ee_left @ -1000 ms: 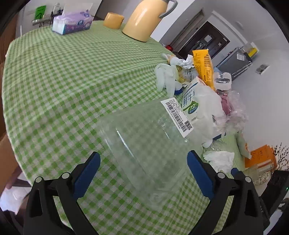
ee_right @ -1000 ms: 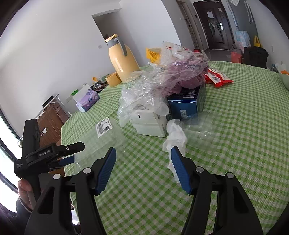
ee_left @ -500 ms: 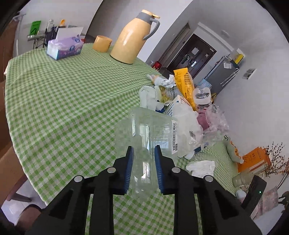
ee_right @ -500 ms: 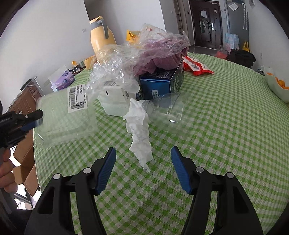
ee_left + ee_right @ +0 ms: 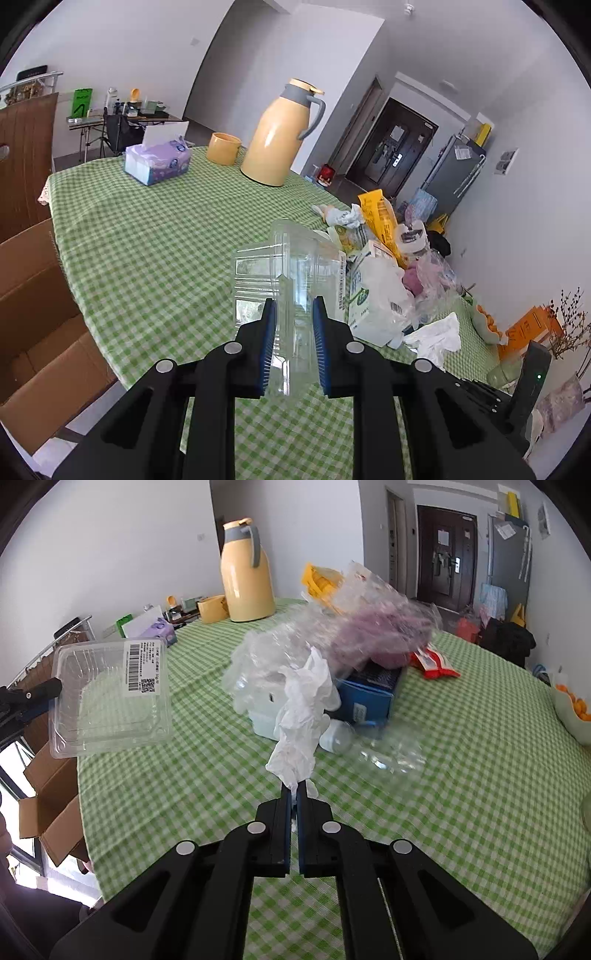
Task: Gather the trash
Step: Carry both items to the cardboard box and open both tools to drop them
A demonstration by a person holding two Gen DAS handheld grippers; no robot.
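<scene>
Bare green-checked tablecloth (image 5: 147, 258) lies open across the near and left table. The right side is blocked by a heap of crumpled clear plastic wrap (image 5: 332, 635), a blue cardboard box (image 5: 369, 698) and a white milk carton (image 5: 373, 295). A tall yellow thermos jug (image 5: 280, 136), yellow cup (image 5: 222, 148) and purple tissue box (image 5: 157, 162) stand at the far edge.

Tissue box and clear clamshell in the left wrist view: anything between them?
Nothing: only bare checked tablecloth lies between the tissue box and the clear clamshell, held by the left gripper.

The green-checked surface (image 5: 155, 258) carried a yellow flask (image 5: 280, 136); beside the flask stood a yellow cup (image 5: 222, 148) and a tissue box (image 5: 157, 162), with a trash pile (image 5: 332, 664) nearer than it.
</scene>
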